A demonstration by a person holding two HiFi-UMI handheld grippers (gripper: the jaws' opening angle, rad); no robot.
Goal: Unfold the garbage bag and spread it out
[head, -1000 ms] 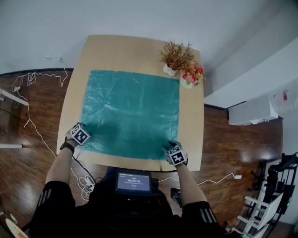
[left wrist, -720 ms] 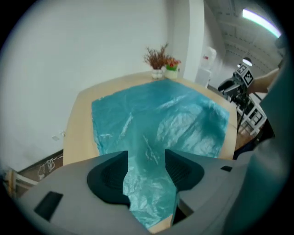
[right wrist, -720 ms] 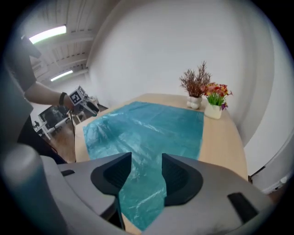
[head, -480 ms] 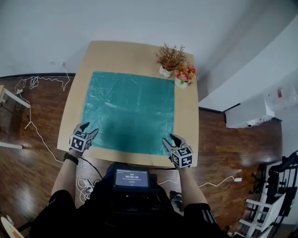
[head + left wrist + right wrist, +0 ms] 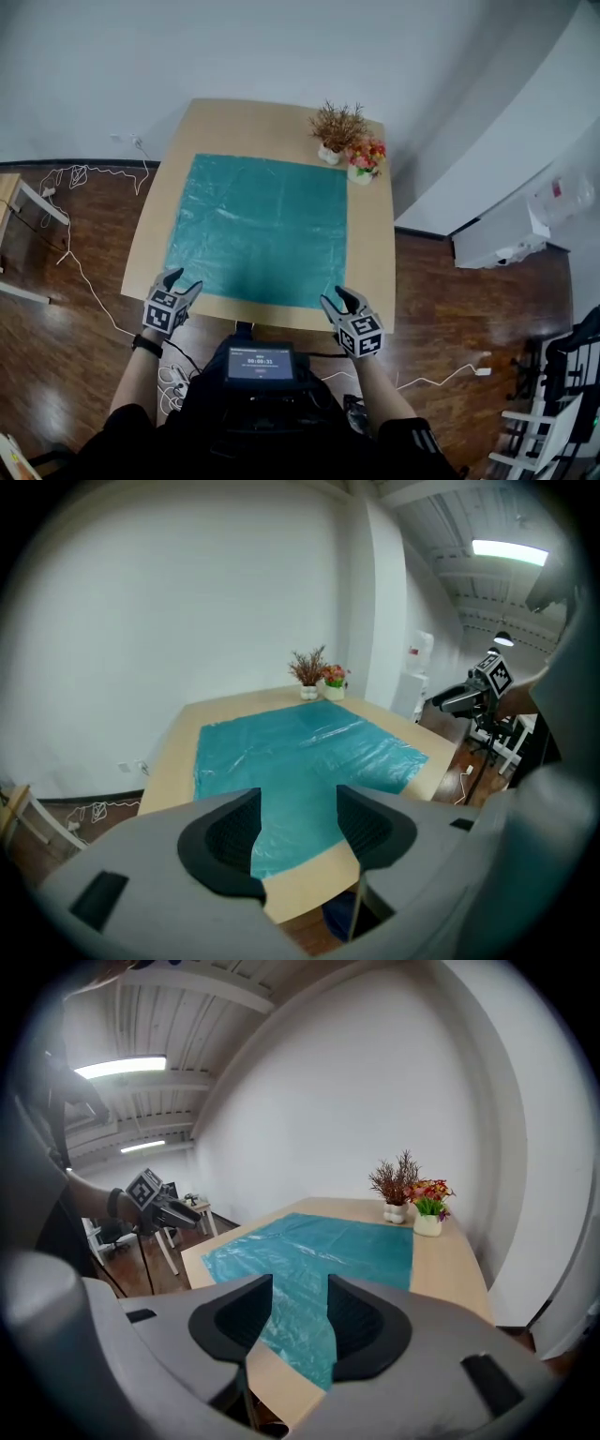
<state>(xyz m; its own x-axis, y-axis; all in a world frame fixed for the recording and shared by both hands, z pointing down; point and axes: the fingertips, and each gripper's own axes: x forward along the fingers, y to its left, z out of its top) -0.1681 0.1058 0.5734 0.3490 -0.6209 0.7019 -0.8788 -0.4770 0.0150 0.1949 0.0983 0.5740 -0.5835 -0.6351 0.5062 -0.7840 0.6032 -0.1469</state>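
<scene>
- The garbage bag (image 5: 258,230) lies opened out flat as one teal sheet on the table (image 5: 373,246), covering most of the top, with its near edge just short of the table's near edge; I judge the spreading done or nearly so
- It is thin, shiny film with fine wrinkles, so it should be very light, limp and slippery, and apt to bunch or lift if dragged
- Any last smoothing is best taken at a near corner or along an edge, pinching only the film and pulling low and outward
- The left gripper (image 5: 181,279) hangs by the near left corner, clear of the bag, its jaws wide apart and empty
- The right gripper (image 5: 337,298) is by the near right corner; its jaws have just been closing a little but stand apart with nothing between them
- Two potted plants (image 5: 349,141) stand just beside the bag's far right corner
</scene>
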